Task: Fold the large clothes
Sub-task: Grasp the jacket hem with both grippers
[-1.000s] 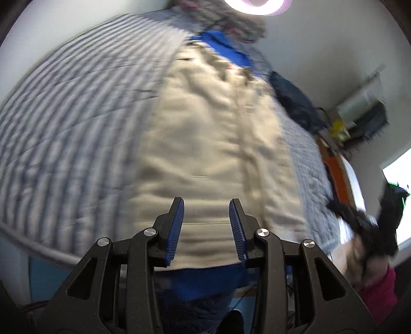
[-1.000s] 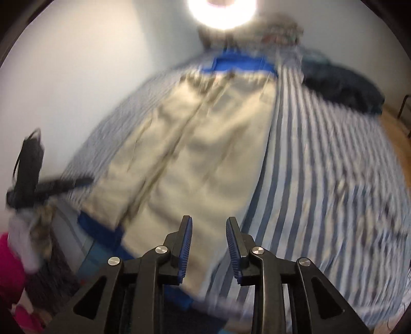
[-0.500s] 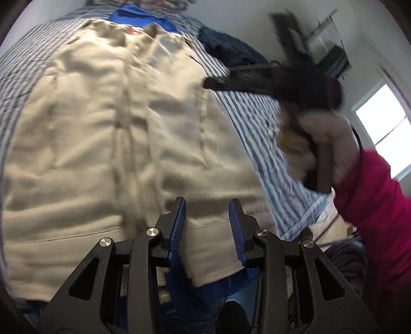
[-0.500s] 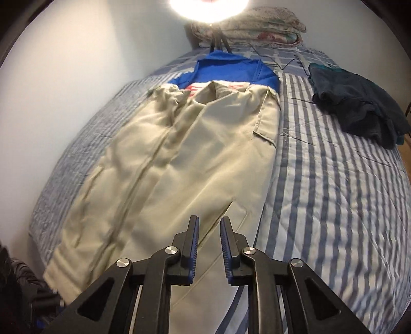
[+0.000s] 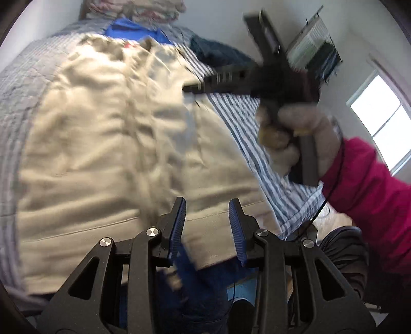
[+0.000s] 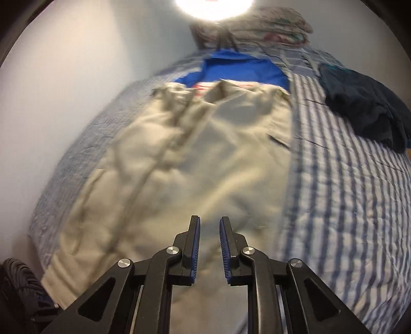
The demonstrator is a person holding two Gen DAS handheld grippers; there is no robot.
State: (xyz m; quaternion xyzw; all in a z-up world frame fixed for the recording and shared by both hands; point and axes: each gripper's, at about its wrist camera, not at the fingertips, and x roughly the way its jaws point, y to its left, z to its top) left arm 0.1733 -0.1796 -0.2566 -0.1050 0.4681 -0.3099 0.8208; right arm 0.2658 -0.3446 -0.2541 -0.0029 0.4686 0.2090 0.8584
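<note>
No box, basket or other container is being shown in either view — only the bed [image 6: 346,205], whose blue-and-white striped cover is being used as the work surface. A large beige garment [image 6: 205,167] is being laid out lengthwise on it, collar toward the pillows [image 6: 269,23], with a blue cloth [image 6: 244,69] lying under its far end. A dark garment [image 6: 364,110] is being left in a heap well apart, on the right of the stripes.

The beige hem is being brought close to the near edge of the bed, and in the left wrist view blue cloth is hanging below that edge. The wall is being kept close along the left side, while wide bare cover is being left on the right.

The left gripper [image 5: 206,226] is being held partly open over the hem, nothing between its pads. The right gripper [image 6: 209,244] is being held with only a narrow gap, nothing being pinched; its jaws have just been closing. Compared with a second ago, it is being seen nearer the garment's lower part, and the hand [image 5: 303,133] with its pink sleeve [image 5: 372,185] is now looming larger beside the left gripper.
</note>
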